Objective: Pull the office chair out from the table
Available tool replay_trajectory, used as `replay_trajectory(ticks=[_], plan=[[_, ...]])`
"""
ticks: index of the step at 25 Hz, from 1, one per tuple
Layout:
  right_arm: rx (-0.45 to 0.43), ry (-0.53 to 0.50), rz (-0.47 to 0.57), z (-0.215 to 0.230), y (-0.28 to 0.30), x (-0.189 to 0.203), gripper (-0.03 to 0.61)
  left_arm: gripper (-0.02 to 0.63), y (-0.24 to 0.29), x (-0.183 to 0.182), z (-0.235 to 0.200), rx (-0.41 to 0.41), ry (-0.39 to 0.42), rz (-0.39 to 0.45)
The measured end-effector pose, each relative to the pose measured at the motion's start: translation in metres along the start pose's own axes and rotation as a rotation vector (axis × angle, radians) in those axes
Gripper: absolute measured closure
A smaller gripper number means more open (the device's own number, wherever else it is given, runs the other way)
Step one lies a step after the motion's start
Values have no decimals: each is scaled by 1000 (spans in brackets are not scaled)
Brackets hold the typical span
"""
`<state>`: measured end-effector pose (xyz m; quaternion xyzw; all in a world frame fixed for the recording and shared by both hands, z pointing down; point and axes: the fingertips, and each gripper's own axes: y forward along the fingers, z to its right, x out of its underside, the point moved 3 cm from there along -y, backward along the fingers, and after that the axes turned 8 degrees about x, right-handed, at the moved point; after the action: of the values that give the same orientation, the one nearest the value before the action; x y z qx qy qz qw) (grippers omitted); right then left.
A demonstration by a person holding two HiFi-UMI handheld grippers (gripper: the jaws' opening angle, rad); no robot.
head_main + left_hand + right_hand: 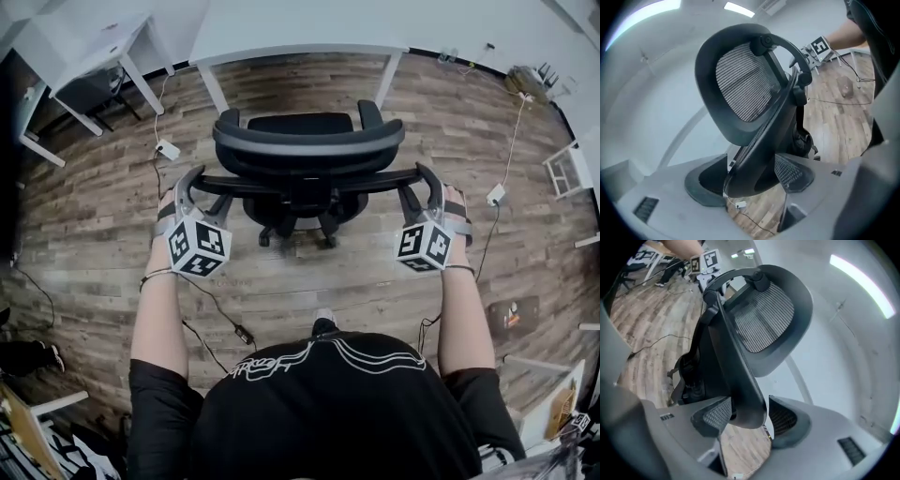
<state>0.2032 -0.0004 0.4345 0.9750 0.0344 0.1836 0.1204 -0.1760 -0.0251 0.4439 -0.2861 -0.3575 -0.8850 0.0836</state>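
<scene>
A black mesh-backed office chair [307, 141] stands on the wood floor just in front of the white table [300, 52], its back toward me. My left gripper [202, 186] is at the tip of the chair's left armrest [754, 173]. The armrest lies between the jaws with a gap at the outer pad, so this gripper [750, 180] is open. My right gripper [419, 185] is at the tip of the right armrest [743, 399]. Its jaws stand either side of the armrest with a gap at one pad, so that gripper [747, 416] is open too.
A second white table [89, 56] stands at the far left. Cables and power adapters [168, 149] lie on the floor on both sides of the chair and in front of my feet. A small white shelf [567, 169] is at the right.
</scene>
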Motion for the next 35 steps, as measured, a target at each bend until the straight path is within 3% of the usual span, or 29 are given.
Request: replay_trajectory(ticks=[3, 6, 10, 14, 17, 19, 22, 25, 30, 35], plan=[[-43, 134, -54, -3, -22, 4, 327, 318, -18, 8, 3, -23, -34, 43], [-92, 248, -44, -7, -50, -6, 327, 318, -40, 14, 13, -9, -96, 85], [-231, 384, 34, -30, -102, -42, 328, 319, -75, 12, 39, 62, -251, 177], [-335, 560, 164, -44, -156, -96, 329, 324, -121, -18, 64, 135, -379, 341], [-340, 611, 241, -51, -193, -131, 375, 405, -158, -40, 81, 162, -464, 485], [-345, 651, 284, -54, -218, -151, 409, 430, -182, -50, 95, 180, -478, 551], [-437, 774, 392, -58, -257, -183, 459, 499, -212, -58, 117, 226, -460, 606], [-517, 893, 500, -62, -292, -207, 504, 571, -236, -60, 141, 334, -517, 674], [-558, 1041, 503, -69, -330, -215, 536, 606, -286, -71, 164, 509, -676, 808], [-565, 1086, 527, -76, -359, -228, 543, 607, -312, -72, 179, 564, -701, 834]])
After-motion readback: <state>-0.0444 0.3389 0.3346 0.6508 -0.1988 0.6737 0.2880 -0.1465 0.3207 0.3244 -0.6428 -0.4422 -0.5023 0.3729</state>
